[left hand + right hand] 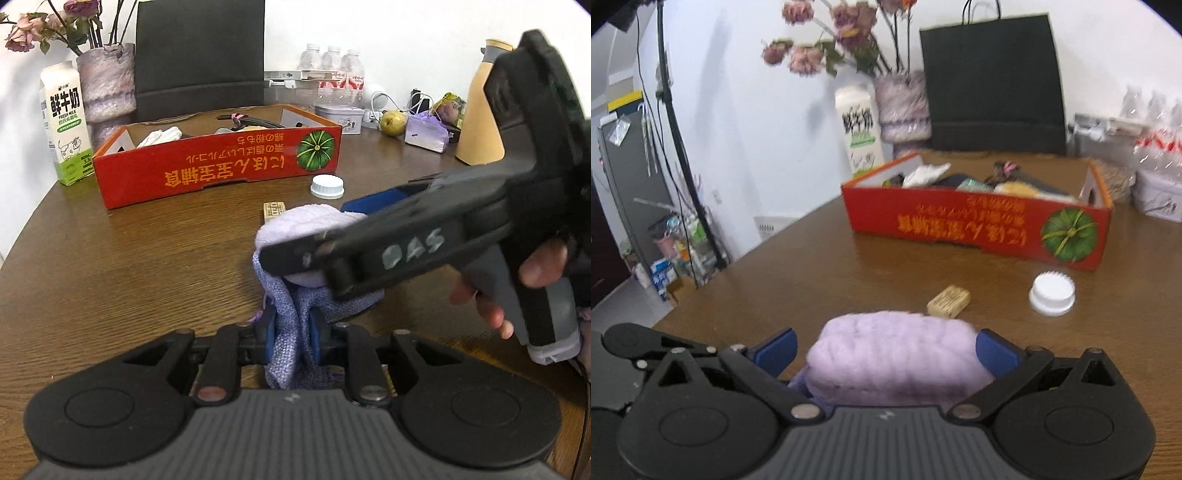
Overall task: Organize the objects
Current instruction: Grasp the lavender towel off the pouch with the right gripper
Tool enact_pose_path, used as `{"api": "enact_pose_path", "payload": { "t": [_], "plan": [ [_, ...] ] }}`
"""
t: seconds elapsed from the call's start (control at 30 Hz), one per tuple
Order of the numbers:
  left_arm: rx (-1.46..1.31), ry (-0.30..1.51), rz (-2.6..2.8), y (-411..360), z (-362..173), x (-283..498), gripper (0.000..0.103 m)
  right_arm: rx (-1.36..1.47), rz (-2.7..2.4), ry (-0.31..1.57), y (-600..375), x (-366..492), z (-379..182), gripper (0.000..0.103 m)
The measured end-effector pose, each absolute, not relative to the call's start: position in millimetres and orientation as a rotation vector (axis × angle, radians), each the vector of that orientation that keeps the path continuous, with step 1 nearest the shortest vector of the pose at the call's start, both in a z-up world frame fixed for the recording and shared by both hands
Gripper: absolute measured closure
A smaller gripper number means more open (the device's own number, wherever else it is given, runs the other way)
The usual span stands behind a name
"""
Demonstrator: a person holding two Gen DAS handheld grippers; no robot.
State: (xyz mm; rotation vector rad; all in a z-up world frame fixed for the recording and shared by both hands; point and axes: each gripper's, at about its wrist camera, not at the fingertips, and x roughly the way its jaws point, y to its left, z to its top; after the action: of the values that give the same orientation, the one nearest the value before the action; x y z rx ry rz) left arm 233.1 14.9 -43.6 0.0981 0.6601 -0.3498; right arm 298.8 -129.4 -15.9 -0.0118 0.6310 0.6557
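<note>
On the table (775,266), the cap (1052,294) lies before the box (979,225); the carton (857,129) stands behind it.

Brown wooden table (110,266); red box (218,166), white cap (327,186), milk carton (64,122) on it.

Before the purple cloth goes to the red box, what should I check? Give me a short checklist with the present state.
1. Left claw pinching purple cloth: ok.
2. Right claw around the cloth roll; pads pressing: cannot tell.
3. Red box open on top: ok.
4. Free room inside box: cannot tell, several items already there.
5. White cap and small tan block lie between cloth and box: not ok.
</note>
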Motion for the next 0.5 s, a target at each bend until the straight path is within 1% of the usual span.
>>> {"api": "enact_pose_path", "payload": {
  "t": [0.1,0.17,0.2,0.27,0.3,0.4,0.47,0.5],
  "plan": [
    [0.089,0.663,-0.344,16,-44,234,0.083,-0.06,0.621,0.651,-124,297,-23,0.001],
    [0.085,0.663,-0.337,18,-44,235,0.082,-0.053,0.608,0.63,-126,293,-21,0.012],
    [0.082,0.663,-0.335,18,-44,235,0.082,-0.057,0.601,0.615,-128,290,-19,0.013],
    [0.081,0.663,-0.331,19,-44,235,0.079,-0.056,0.597,0.603,-130,286,-19,0.021],
    [0.079,0.662,-0.328,19,-44,235,0.079,-0.064,0.598,0.602,-130,284,-20,0.022],
    [0.073,0.661,-0.319,21,-44,236,0.078,-0.087,0.594,0.58,-128,277,-20,0.03],
    [0.071,0.661,-0.307,22,-44,237,0.078,-0.09,0.591,0.559,-129,272,-17,0.038],
    [0.069,0.661,-0.3,23,-44,237,0.078,-0.095,0.579,0.549,-130,269,-17,0.039]
  ]
}}
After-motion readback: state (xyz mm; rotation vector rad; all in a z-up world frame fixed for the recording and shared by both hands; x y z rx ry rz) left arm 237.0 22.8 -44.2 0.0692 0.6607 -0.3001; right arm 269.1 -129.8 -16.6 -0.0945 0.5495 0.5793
